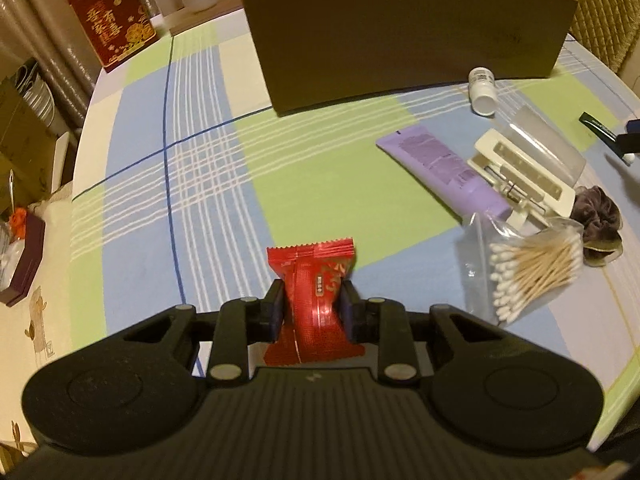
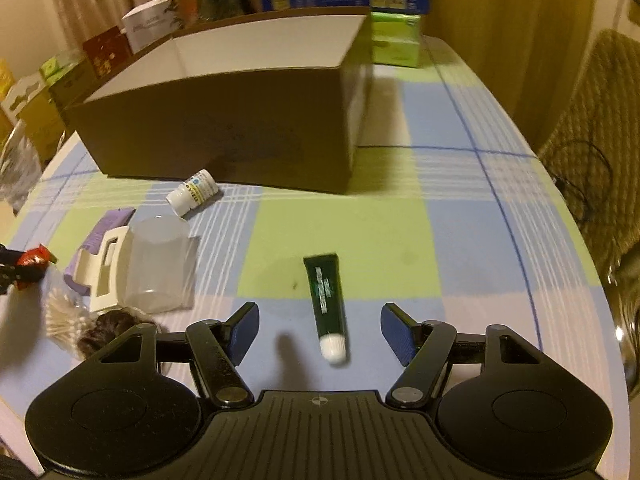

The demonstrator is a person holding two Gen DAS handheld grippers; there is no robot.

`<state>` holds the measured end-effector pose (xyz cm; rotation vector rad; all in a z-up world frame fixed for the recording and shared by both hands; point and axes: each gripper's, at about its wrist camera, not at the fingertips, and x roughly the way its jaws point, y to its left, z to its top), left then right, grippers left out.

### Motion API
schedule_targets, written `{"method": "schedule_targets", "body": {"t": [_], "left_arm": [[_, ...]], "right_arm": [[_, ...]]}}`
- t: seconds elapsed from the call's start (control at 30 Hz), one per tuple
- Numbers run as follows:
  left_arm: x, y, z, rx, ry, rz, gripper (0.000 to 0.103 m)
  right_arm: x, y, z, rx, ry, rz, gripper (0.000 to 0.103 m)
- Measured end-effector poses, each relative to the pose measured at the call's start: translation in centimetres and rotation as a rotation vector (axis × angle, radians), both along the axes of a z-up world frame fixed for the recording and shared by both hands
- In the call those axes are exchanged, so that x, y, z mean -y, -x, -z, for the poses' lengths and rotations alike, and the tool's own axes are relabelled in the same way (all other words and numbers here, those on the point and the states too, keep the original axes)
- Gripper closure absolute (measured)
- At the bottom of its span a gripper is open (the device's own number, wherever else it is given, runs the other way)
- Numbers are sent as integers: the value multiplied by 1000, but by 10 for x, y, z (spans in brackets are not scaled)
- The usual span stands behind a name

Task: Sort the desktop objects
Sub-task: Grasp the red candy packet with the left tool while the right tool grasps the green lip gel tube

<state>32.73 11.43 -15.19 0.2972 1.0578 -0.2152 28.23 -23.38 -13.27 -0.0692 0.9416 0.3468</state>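
My left gripper (image 1: 312, 300) is shut on a red snack packet (image 1: 314, 296) and holds it above the checked tablecloth. It also shows at the left edge of the right wrist view (image 2: 34, 258). My right gripper (image 2: 320, 330) is open, with a dark green tube (image 2: 326, 304) lying on the cloth between its fingers, white cap towards me. A large brown cardboard box (image 2: 224, 132) with a white inside stands open at the back; it also shows in the left wrist view (image 1: 408, 36).
On the cloth lie a small white bottle (image 2: 193, 192), a purple tube (image 1: 444, 168), a cream and clear plastic case (image 1: 524, 168), a bag of cotton swabs (image 1: 528, 272) and a dark hair scrunchie (image 1: 598, 220). A red gift box (image 1: 110, 24) and other boxes stand behind.
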Motion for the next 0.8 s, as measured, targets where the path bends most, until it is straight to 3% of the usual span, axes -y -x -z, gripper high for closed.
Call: {"method": "schedule_targets", "body": {"t": [0.03, 0.1, 0.57, 0.6, 0.7, 0.8], "left_arm": [[0, 1, 0, 2, 0, -1, 79], [0, 1, 0, 2, -2, 0, 78], [0, 0, 1, 0, 4, -22, 76], [0, 1, 1, 4, 0, -19, 77], [1, 2, 1, 8, 0, -16, 77], [3, 4, 2, 10, 1, -11, 79]], "right_arm": [[-2, -4, 3, -4, 14, -12, 54], [-7, -11, 12, -21, 42, -27, 60], [-14, -18, 20, -20, 104, -32, 64], [-14, -18, 20, -20, 104, -36, 66], [-18, -15, 18, -20, 104, -70, 89], [-21, -11, 18, -17, 110, -77, 89]]}}
